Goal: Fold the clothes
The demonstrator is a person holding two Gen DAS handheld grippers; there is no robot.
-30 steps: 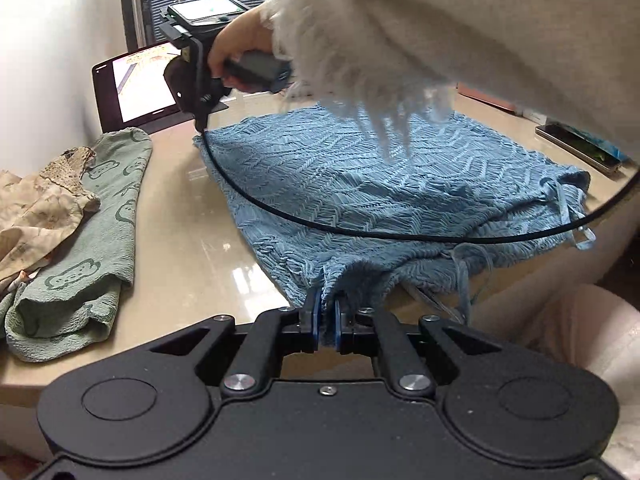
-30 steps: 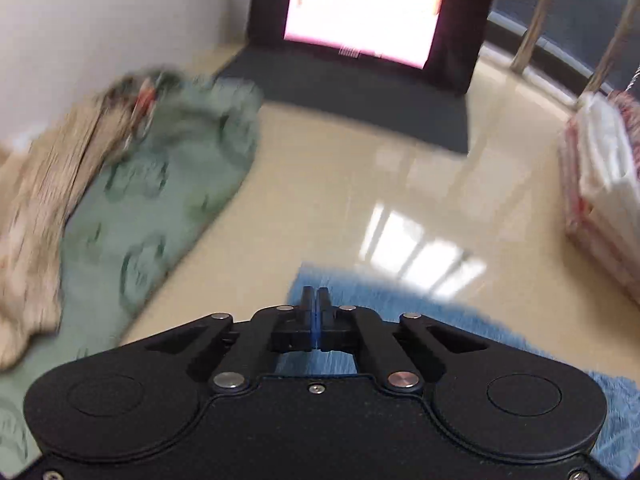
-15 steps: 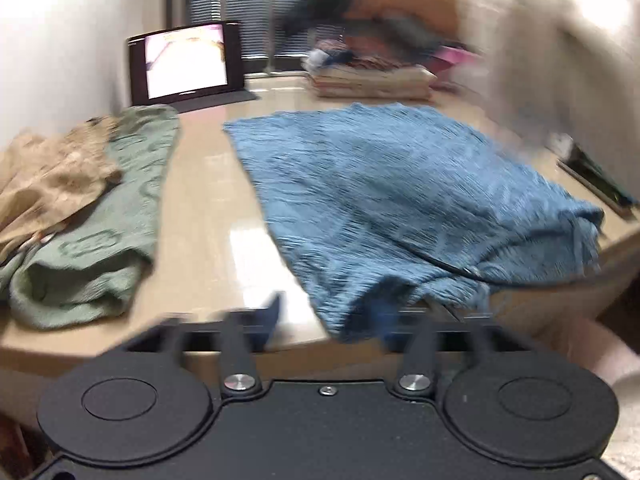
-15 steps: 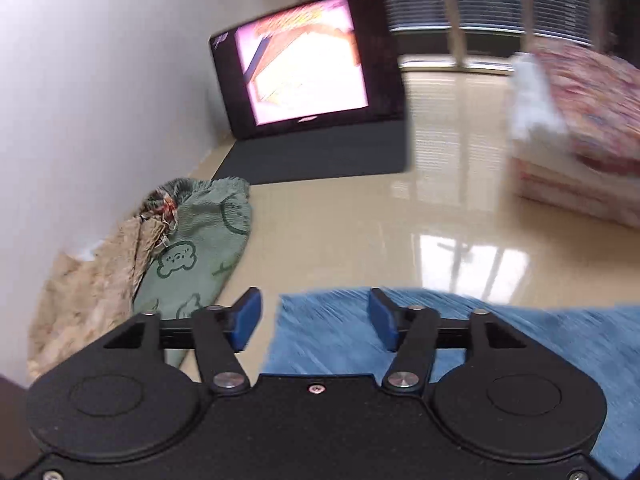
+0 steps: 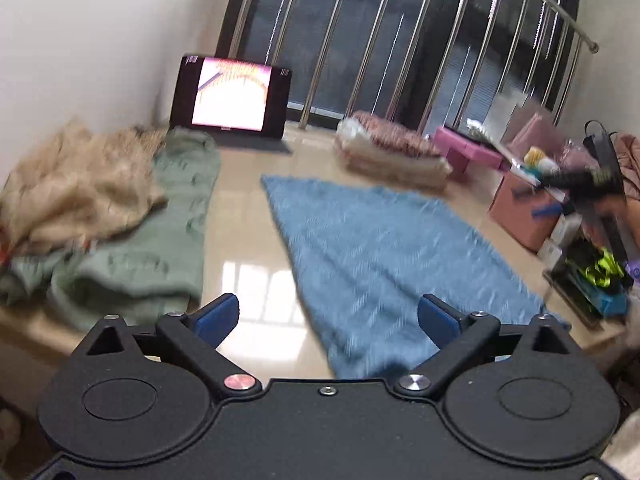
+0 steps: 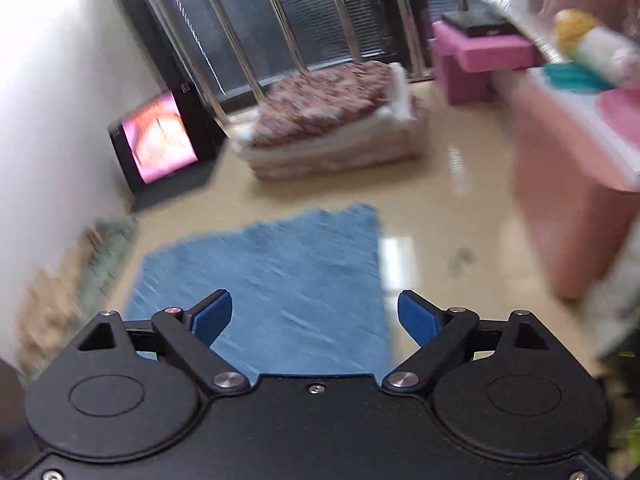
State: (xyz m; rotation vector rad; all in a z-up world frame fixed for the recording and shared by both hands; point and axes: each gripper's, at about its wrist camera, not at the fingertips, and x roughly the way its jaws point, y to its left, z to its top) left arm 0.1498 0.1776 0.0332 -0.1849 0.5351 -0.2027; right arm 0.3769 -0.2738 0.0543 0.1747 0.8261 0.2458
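Blue garment [image 5: 384,256] lies flat on the counter [image 5: 256,240], spread out w/ one long straight edge facing the green cloth [image 5: 160,236]; near end reaches the counter's front edge, just under the left gripper [image 5: 328,316]. Left gripper is wide open, nothing btwn its blue pads, hovering above that near edge; right gripper [image 6: 316,316] likewise spread wide & empty, over the blue fabric, not touching it as far as I can tell. Both views are motion-blurred, so exact height above the cloth is unclear.

Risks, as I judge them: the near hem hangs close to the counter edge, so a clumsy pinch or a drag toward the person could pull the whole piece off; knit looks soft & stretchy, so grabbing only the top layer would lift one ply & leave the fold crooked; if the 2 grippers take corners at uneven spots the fold line skews. The green cloth & the beige pile [image 5: 76,192] sit just beside the blue piece on the left; a wide sweep that way could snag them or bury the edge. Folded stack [image 5: 392,156] & tablet [image 5: 232,98] sit farther back; a long forward flip may bump them; pink box [image 6: 568,208] is near on the right.
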